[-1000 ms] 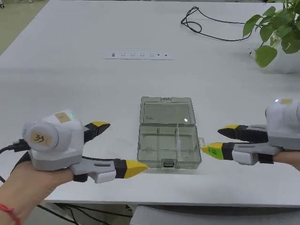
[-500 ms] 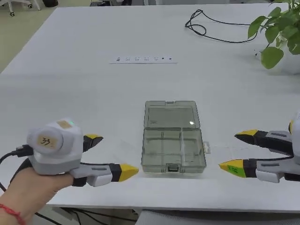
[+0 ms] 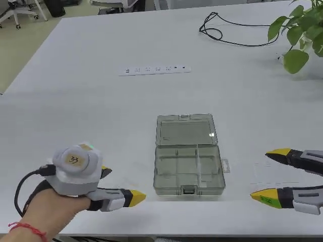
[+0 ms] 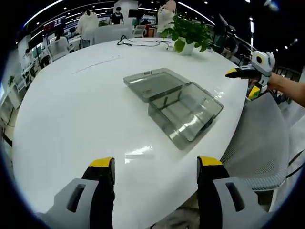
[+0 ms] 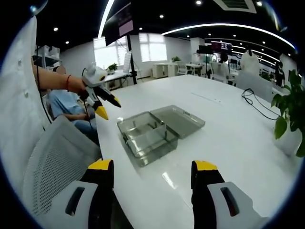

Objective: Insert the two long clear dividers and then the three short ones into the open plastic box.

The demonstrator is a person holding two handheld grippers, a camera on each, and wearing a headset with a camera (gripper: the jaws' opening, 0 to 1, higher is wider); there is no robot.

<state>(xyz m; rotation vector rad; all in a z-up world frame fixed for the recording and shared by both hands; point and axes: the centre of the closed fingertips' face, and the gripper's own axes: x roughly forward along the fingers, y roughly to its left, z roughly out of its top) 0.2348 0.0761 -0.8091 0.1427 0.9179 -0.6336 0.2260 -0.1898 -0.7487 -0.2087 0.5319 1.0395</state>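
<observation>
Worked over a broad white table (image 3: 91,111), with a white power strip (image 3: 154,69) lying flat toward the far side, a black cable (image 3: 222,31) looped beyond it and a leafy plant (image 3: 303,35) at the far right corner. Found the plastic box (image 3: 189,174) near the front edge, between the 2 grippers and apart from both: smoky clear, its lid (image 3: 184,129) folded flat on the table behind the tray, a latch (image 3: 189,190) on the front wall. Made out 2 clear partitions (image 3: 198,164) standing in the tray, 1 running across and 1 crossing it right of centre; could not tell more. Held the left gripper (image 3: 122,184) to the left of the box, jaws spread and holding nothing, and the right gripper (image 3: 265,174) to its right, jaws likewise apart and bare. From the left gripper view, picked up an open office with people (image 4: 88,26) standing beyond the table and a grey mesh chair (image 4: 259,143) at the near edge. From the right gripper view, caught ceiling light strips (image 5: 214,25), a red band (image 5: 68,82) on the wrist behind the left gripper and a seated person in blue (image 5: 71,109).
</observation>
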